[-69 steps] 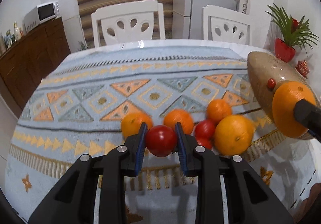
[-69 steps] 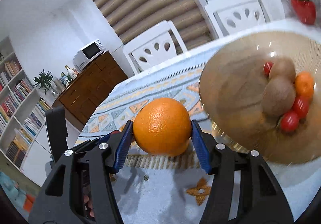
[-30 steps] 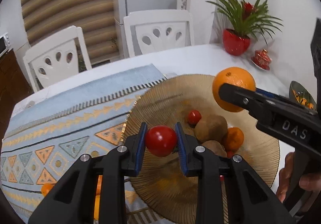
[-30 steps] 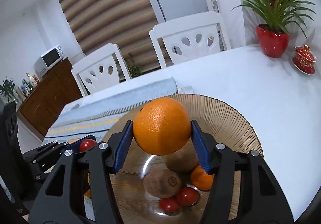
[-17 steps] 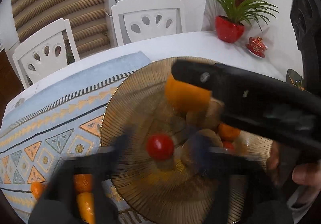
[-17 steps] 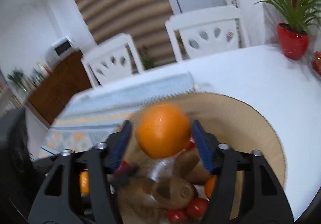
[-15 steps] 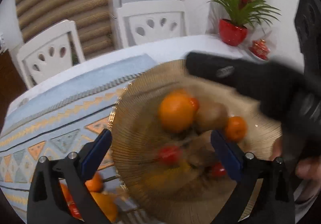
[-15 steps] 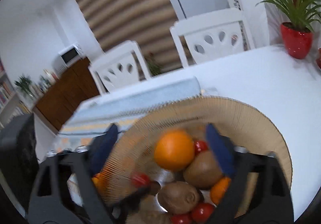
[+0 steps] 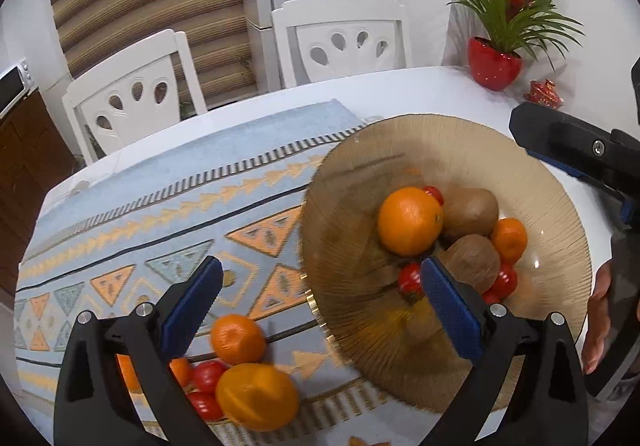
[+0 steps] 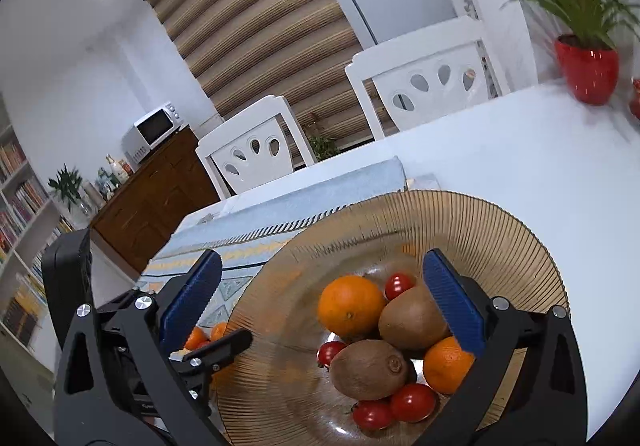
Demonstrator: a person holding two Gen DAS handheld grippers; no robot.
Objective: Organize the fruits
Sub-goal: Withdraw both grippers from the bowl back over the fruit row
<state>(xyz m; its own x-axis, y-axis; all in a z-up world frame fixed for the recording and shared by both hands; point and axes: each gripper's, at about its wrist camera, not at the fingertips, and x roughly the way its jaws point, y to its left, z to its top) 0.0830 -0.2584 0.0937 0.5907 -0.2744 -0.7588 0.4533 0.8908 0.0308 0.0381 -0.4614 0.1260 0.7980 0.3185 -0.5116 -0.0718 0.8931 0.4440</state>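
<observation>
An amber ribbed glass bowl [image 9: 440, 134] [image 10: 500, 214] stands on the table. In it lie a large orange [image 9: 410, 220] [image 10: 351, 306], two kiwis [image 9: 470, 208] [image 10: 370, 368], a mandarin [image 9: 509, 238] and several cherry tomatoes [image 9: 410, 280] [image 10: 330, 352]. My left gripper [image 9: 320, 290] hangs open over the bowl's left rim, its pads touching nothing. My right gripper [image 10: 320, 286] is above the bowl; its jaws are opening, with nothing pressed between them. More fruit lies on the patterned cloth: a mandarin [image 9: 238, 340], a big orange [image 9: 256, 396] and tomatoes [image 9: 208, 376].
Two white chairs [image 9: 340, 38] stand behind the table. A red potted plant [image 9: 494, 64] and a small red ornament [image 9: 542, 92] sit at the far right. A person's hand [image 9: 596, 310] shows at the right edge of the left wrist view.
Both grippers have opened wide. The tomato dropped from the left gripper and the orange from the right one into the bowl. The left gripper has drawn back to the left.
</observation>
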